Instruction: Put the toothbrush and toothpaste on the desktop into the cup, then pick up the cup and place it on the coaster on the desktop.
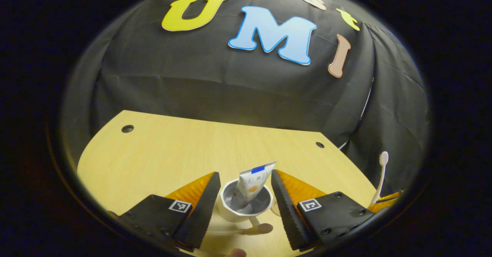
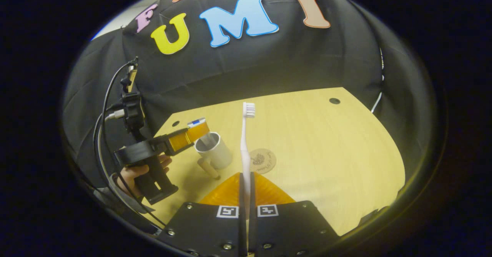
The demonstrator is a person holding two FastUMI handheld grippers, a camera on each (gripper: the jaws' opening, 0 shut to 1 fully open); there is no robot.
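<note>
My right fingers [image 2: 246, 188] are pressed together on the lower handle of the toothbrush [image 2: 243, 141], which stands up from them with its bristled head on top; in the left gripper view the same brush shows at the far right edge, raised off the desk. My left gripper [image 1: 242, 195] has its fingers spread wide, one on each side of the cup [image 1: 246, 207], and neither seems to press on anything, though I cannot be sure they clear the rim. The toothpaste [image 1: 253, 182] is already in the cup, leaning with its crimped end sticking out above the rim. The cup stands upright on the desk [image 1: 161, 153], its wooden handle pointing towards me. In the right gripper view the coaster [image 2: 263, 160] lies flat on the desk just beside the cup, bare, partly hidden behind the brush handle. My left hand [image 2: 142, 168] shows there too, holding its gripper over the cup. So I judge the job partway along: the paste is where it should be, the brush is gripped but not yet in the cup, and the cup is not on the coaster. What is left is to lower the brush in beside the paste, let go, then lift the cup by a firm hold and set it on the coaster.
</note>
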